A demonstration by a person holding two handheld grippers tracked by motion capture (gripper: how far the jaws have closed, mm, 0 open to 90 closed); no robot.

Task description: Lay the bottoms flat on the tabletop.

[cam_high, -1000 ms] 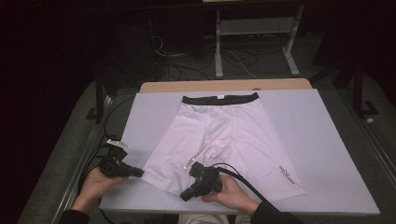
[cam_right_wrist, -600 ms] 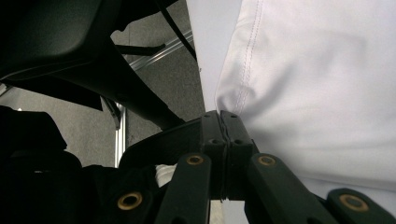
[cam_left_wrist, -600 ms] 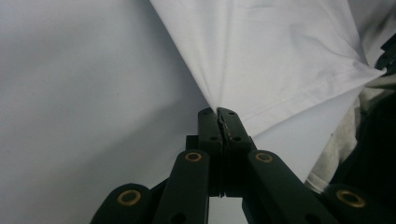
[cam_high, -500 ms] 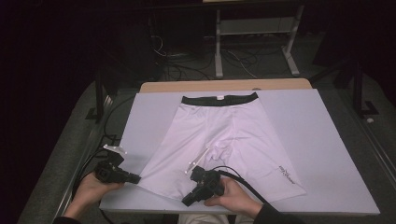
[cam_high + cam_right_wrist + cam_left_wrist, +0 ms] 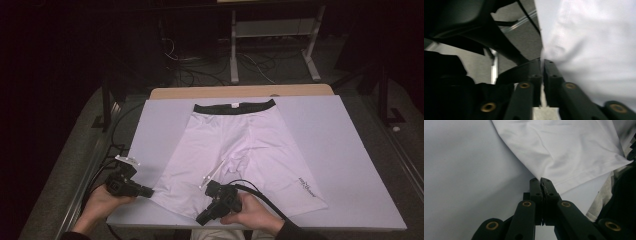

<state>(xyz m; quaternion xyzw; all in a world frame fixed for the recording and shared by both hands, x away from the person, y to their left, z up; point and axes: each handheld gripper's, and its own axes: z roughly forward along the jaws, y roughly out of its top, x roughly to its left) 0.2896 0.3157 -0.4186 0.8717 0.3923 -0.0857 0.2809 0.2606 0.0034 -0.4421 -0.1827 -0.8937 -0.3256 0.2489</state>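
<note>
From above, white shorts lie flat on my table, waistband far from me. My left gripper meets the near-left hem corner; my right gripper sits at the near hem. In the left gripper view, my jaws pinch that corner. In the right gripper view, my jaws are closed on blurred white fabric.

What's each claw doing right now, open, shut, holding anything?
Left claw: shut on the hem corner of the white shorts.
Right claw: shut on the shorts' hem.

Right gripper view blurred, so its grip on the white shorts hem is unclear.
</note>
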